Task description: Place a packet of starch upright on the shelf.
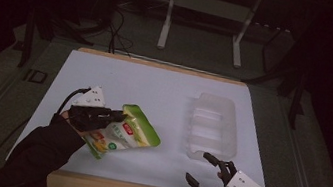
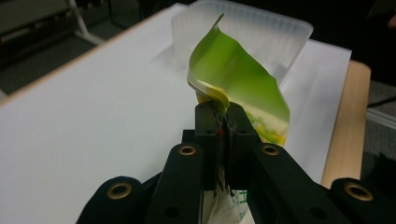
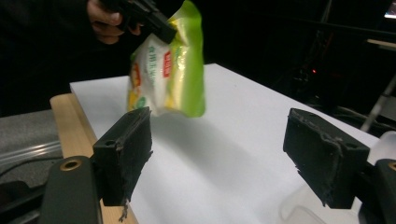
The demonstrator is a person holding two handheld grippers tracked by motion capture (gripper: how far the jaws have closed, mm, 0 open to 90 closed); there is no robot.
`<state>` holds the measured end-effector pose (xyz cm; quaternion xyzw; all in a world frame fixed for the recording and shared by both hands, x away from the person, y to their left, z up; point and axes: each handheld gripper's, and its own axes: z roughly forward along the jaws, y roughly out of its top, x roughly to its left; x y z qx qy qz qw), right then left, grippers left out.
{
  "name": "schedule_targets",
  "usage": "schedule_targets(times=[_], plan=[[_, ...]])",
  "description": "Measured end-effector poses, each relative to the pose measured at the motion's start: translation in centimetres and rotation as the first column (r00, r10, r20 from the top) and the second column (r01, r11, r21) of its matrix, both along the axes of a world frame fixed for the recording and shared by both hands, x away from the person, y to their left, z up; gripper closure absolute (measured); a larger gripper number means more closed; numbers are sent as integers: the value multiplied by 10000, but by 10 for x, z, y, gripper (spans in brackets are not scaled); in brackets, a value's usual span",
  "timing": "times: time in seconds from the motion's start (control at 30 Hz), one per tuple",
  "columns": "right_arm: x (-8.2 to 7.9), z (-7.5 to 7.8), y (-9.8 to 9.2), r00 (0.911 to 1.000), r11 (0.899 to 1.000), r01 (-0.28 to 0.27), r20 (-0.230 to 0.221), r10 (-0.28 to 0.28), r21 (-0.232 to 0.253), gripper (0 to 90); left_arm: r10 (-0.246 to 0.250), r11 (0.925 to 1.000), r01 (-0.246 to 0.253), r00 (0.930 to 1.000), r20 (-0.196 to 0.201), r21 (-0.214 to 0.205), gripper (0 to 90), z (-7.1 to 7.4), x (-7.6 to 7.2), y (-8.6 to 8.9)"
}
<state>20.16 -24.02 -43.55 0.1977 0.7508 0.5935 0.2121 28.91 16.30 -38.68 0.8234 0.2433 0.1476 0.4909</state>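
I count one snack bag [image 1: 125, 132], one clear plastic tray [image 1: 213, 126] and two grippers over the white table [image 1: 121, 81].

My left gripper [image 1: 118, 115] has its jaws pressed together on the top edge of the snack bag. In the left gripper view the green film [image 2: 236, 77] stands up out of the clamped jaws, crumpled where they pinch it. The bag is green and white with one red label, and it hangs clear of the table surface, over the near-left part of the table. In the right gripper view the bag [image 3: 166, 70] hangs from the left gripper [image 3: 161, 29], with a bare gap between it and the white surface.

My right gripper [image 1: 203, 169] sits at the near edge of the table, towards the near-right corner. Its jaws are spread wide, with nothing between the two pads [image 3: 128, 151].

The tray lies on the right half of the table, just beyond the right gripper. It has several moulded compartments; I cannot tell the exact count.
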Motion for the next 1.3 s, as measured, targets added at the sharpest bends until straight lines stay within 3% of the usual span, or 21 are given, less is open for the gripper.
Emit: schedule_targets(times=[0.1, 0.23, 0.37, 0.5, 0.6, 0.67, 0.8, 0.93, 1.03, 1.1, 1.3], plan=[[1, 1, 3, 9999, 9998, -116, 39, 116, -132, 240, -163, 9986, 178, 9994, 292, -497, 866, 9, 0, -7], [7, 3, 1, 9998, 9999, -53, -188, 51, -97, 242, -442, 9905, 517, 9972, 611, -1274, 866, 20, -1, -21], [18, 8, -1, 9967, 9993, 361, -726, -353, 101, 138, -593, 9847, 750, 9930, 1020, -1575, 866, 33, -3, -39], [32, 12, 2, 9933, 9983, 350, -1114, -297, 460, 134, -738, 9752, 943, 9915, 1073, -2003, 866, 41, -2, -57], [39, 13, 11, 9942, 9989, 297, -1044, -258, 366, 137, -906, 9716, 1136, 9889, 1174, -2075, 866, 44, -2, -69], [44, 13, 14, 9925, 9982, 134, -1224, -62, 584, 155, -948, 9692, 1191, 9883, 1198, -2154, 866, 45, -1, -77], [48, 14, 23, 9947, 9986, -118, -1011, 170, 517, 256, -1323, 9661, 1541, 9845, 1155, -2069, 866, 47, -1, -92], [47, 14, 26, 9963, 9983, -350, -768, 385, 458, 480, -1541, 9622, 1737, 9823, 1064, -2100, 865, 45, -1, -102], [50, 16, 24, 9937, 9986, -490, -998, 509, 213, 648, -1679, 9609, 1850, 9809, 979, -2058, 865, 43, -3, -106], [54, 18, 21, 9860, 9979, -641, -1538, 646, 79, 724, -1720, 9614, 1872, 9809, 909, -2017, 865, 42, -4, -108], [57, 29, 15, 9771, 9948, -1004, -1902, 950, -191, 812, -1828, 9589, 1994, 9783, 980, -2021, 864, 44, -6, -105]])
